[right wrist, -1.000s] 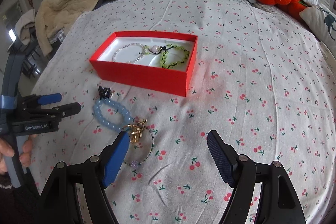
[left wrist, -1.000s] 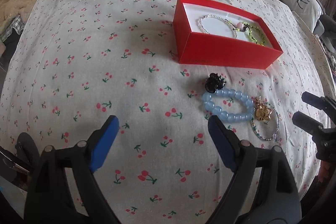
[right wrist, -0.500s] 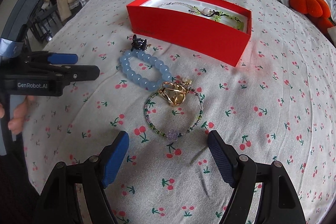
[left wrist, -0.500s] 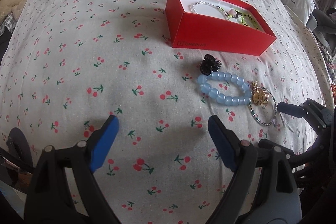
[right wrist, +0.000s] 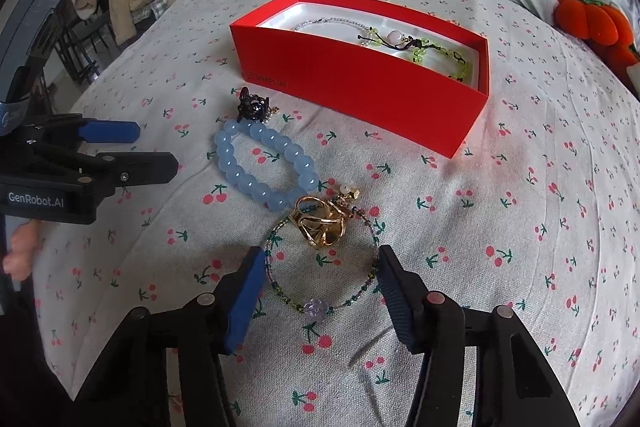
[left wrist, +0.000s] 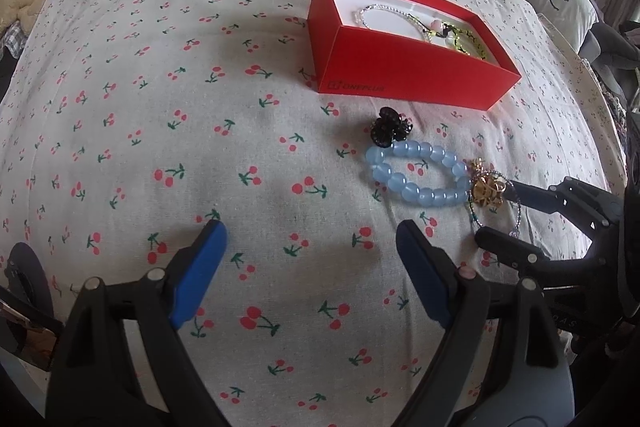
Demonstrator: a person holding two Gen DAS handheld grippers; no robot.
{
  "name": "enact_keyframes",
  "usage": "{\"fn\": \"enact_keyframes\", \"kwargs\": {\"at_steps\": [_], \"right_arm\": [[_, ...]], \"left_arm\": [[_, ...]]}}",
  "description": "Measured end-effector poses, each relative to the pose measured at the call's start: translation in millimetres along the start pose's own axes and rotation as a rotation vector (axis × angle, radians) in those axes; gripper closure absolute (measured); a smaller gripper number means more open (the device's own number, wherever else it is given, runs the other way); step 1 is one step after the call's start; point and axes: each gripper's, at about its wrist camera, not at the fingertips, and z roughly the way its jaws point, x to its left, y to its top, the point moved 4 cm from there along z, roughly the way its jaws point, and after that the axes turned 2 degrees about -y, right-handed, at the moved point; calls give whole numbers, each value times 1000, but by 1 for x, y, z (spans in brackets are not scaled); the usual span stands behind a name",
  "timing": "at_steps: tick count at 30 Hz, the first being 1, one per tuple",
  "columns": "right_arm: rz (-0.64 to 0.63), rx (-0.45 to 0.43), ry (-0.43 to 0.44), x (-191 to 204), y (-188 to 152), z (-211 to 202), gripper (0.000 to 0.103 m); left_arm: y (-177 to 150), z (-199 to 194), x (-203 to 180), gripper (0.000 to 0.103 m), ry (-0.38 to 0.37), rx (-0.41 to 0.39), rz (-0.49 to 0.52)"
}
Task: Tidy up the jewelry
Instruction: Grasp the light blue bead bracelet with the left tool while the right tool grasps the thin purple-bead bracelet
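While four loose pieces lie on the cherry-print bedsheet [right wrist: 500, 227] before one red cardboard box [right wrist: 360, 87] holding two bracelets, the right gripper [right wrist: 320, 279], jaws just narrowing, straddles one thin beaded bracelet [right wrist: 320, 307] without pinching; the left gripper [left wrist: 308, 247] stands spread, empty.

Glossy translucent blue beads [right wrist: 256, 163], shiny gold metal clip [right wrist: 320, 225], matt red cardboard box [right wrist: 360, 95], woven cloth sheet [right wrist: 520, 227].
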Motion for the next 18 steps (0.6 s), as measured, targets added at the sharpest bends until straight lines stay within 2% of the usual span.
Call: {"fn": "enact_keyframes", "kwargs": {"at_steps": [4, 8, 9, 10, 14, 18], "right_arm": [[0, -4, 15, -4, -1, -3, 52], [5, -12, 37, -5, -4, -11, 52], [5, -17, 41, -5, -4, -14, 57], [2, -20, 46, -5, -4, -16, 67], [12, -30, 56, -7, -4, -24, 68], [36, -31, 63, -14, -4, -27, 68]], "left_arm": [[2, 0, -5, 17, -16, -5, 1], [8, -1, -7, 24, -57, -23, -38], [10, -1, -8, 27, -74, -22, -52], [11, 0, -9, 30, -90, -19, -64], [15, 6, -14, 38, -122, -11, -94], [21, 13, -23, 56, -124, -7, -94]]}}
